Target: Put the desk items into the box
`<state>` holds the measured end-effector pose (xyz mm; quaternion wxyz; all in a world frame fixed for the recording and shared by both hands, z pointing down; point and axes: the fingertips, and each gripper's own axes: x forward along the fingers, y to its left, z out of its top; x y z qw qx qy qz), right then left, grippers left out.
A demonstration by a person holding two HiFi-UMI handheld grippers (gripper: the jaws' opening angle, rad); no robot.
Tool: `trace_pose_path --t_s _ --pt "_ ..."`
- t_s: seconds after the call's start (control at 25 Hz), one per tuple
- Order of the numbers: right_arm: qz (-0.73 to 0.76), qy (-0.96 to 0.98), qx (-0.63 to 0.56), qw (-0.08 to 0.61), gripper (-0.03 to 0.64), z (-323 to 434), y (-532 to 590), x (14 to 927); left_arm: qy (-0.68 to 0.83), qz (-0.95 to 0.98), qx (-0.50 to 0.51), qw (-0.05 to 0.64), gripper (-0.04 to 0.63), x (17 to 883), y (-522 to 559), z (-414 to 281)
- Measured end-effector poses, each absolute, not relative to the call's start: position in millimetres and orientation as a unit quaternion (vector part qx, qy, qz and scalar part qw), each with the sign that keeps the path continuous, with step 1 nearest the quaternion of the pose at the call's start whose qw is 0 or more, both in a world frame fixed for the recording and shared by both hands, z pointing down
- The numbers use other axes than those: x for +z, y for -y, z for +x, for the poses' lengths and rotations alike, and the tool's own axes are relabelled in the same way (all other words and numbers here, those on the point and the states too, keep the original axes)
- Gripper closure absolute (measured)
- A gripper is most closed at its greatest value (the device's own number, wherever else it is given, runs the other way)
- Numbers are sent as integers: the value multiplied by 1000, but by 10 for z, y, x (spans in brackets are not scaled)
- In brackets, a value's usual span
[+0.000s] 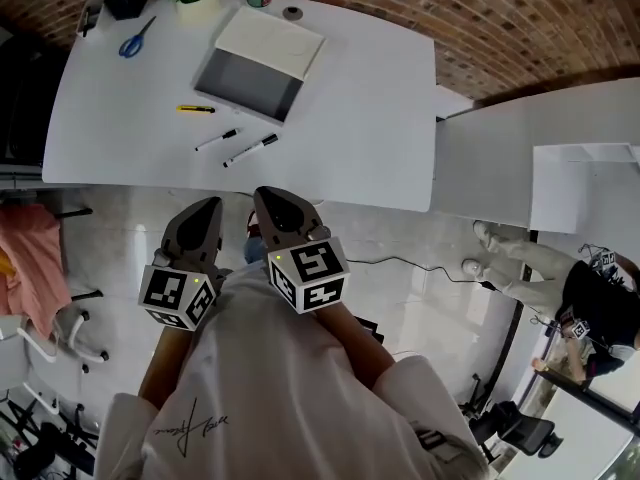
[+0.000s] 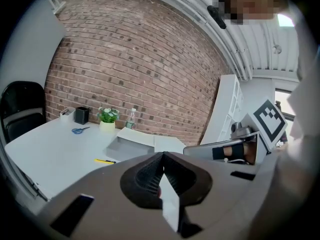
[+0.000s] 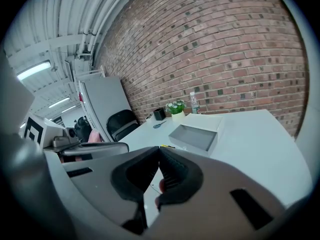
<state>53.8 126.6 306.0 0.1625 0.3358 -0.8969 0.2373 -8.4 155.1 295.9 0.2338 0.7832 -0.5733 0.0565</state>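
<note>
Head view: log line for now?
left gripper: shut, empty | right gripper: shut, empty | box: open, empty | markers, cutter, scissors: on desk

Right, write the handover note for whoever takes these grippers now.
Grippers: left gripper and right gripper both shut, empty, short of the table.
Things: box open and empty mid-table. Yellow knife and two pens lie on its near side; scissors near the far left corner.
Done: nothing packed.
Left: every item goes into the box.
</note>
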Motion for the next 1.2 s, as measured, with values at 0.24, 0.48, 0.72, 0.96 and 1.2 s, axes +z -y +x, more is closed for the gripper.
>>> trace_pose_path --t_s 0.24,0.48,0.72,0.96,1.2 --pt "341 894 238 168 592 583 -1091 3100 571 784 56 239 589 3039 -1404 -107" --pt "345 887 250 178 592 601 -1073 3164 561 788 56 247 589 3084 -1342 -103" --pt "352 879 260 189 592 531 -957 3228 548 794 62 254 589 3132 -1136 -167" --pt "363 868 275 197 592 435 -830 3336 523 808 82 258 589 3246 -955 -203" --pt "370 856 297 205 592 377 -809 3524 494 823 102 262 589 3425 -818 -192"
